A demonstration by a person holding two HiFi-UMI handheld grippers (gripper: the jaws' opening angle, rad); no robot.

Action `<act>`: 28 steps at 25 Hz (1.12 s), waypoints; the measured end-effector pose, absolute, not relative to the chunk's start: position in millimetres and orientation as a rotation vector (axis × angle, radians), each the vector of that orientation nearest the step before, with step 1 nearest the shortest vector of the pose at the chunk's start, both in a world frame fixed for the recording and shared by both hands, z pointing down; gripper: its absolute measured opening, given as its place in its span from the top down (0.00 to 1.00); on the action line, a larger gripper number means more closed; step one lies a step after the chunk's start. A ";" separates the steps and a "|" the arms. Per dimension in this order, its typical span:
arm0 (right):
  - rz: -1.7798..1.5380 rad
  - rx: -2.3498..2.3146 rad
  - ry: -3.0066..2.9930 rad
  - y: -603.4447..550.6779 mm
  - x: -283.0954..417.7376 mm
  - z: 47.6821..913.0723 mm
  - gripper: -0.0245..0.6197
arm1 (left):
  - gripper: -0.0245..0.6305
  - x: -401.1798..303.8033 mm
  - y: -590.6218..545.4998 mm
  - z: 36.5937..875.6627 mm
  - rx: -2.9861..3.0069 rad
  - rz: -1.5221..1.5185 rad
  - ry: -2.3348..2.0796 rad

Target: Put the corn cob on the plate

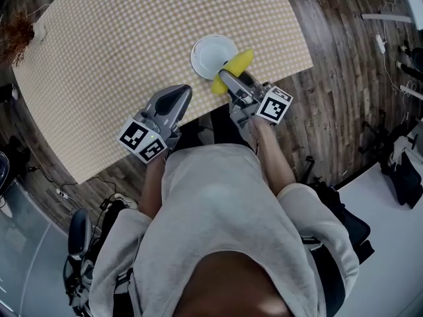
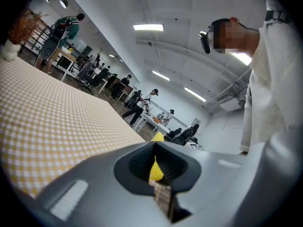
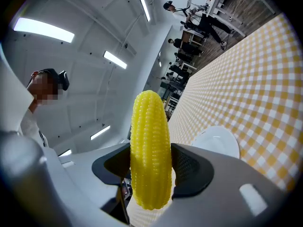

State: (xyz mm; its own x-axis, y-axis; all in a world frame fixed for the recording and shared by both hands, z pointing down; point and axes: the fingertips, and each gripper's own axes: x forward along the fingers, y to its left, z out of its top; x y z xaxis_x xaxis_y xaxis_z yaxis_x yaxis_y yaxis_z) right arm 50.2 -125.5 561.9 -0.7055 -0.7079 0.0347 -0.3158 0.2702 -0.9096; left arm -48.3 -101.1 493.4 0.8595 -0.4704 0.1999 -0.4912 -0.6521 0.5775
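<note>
A yellow corn cob (image 1: 236,65) hangs over the near rim of a small white plate (image 1: 208,53) on the checked tablecloth (image 1: 132,45). My right gripper (image 1: 228,79) is shut on it. In the right gripper view the corn cob (image 3: 150,145) stands upright between the dark pads of the right gripper (image 3: 151,167), with the plate (image 3: 218,141) just beyond to the right. My left gripper (image 1: 180,96) is over the table's front edge, left of the plate, holding nothing. In the left gripper view the left gripper (image 2: 156,163) has its jaws together, and the corn cob's tip (image 2: 157,137) shows beyond them.
A brown dried bunch (image 1: 16,35) and a small white object (image 1: 39,30) sit at the table's far left corner. Wood floor (image 1: 344,78) surrounds the table. Cables and gear (image 1: 396,58) lie at the right. People and desks (image 2: 137,103) fill the room behind.
</note>
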 end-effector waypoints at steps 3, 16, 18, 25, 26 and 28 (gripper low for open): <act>-1.421 -0.939 2.182 -144.0 46.9 573.5 0.56 | 0.95 -53.8 -104.5 498.1 2.376 0.039 -0.703; -1.298 -1.126 2.540 -161.9 39.2 595.5 0.57 | 0.95 -63.4 -101.1 501.2 2.350 0.028 -0.727; -1.266 -1.152 2.614 -162.2 36.7 598.1 0.56 | 0.95 -64.4 -101.9 501.9 2.348 0.027 -0.729; -1.263 -1.185 2.643 -166.2 34.0 604.9 0.56 | 0.95 -65.2 -103.9 504.0 2.338 0.020 -0.732; -1.264 -1.201 2.642 -167.8 34.6 606.0 0.56 | 0.95 -65.6 -105.2 503.1 2.337 0.015 -0.731; -1.248 -1.243 2.681 -170.9 35.1 609.0 0.56 | 0.95 -66.8 -108.6 501.2 2.335 0.004 -0.732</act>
State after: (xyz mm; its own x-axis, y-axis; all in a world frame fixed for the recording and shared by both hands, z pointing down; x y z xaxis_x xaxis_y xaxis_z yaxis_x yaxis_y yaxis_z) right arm 35.1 -170.9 609.0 -0.6978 -0.6211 0.3568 -0.6730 0.3978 -0.6236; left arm -66.8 -108.6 501.2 0.8418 -0.5035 0.1944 -0.5057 -0.6100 0.6100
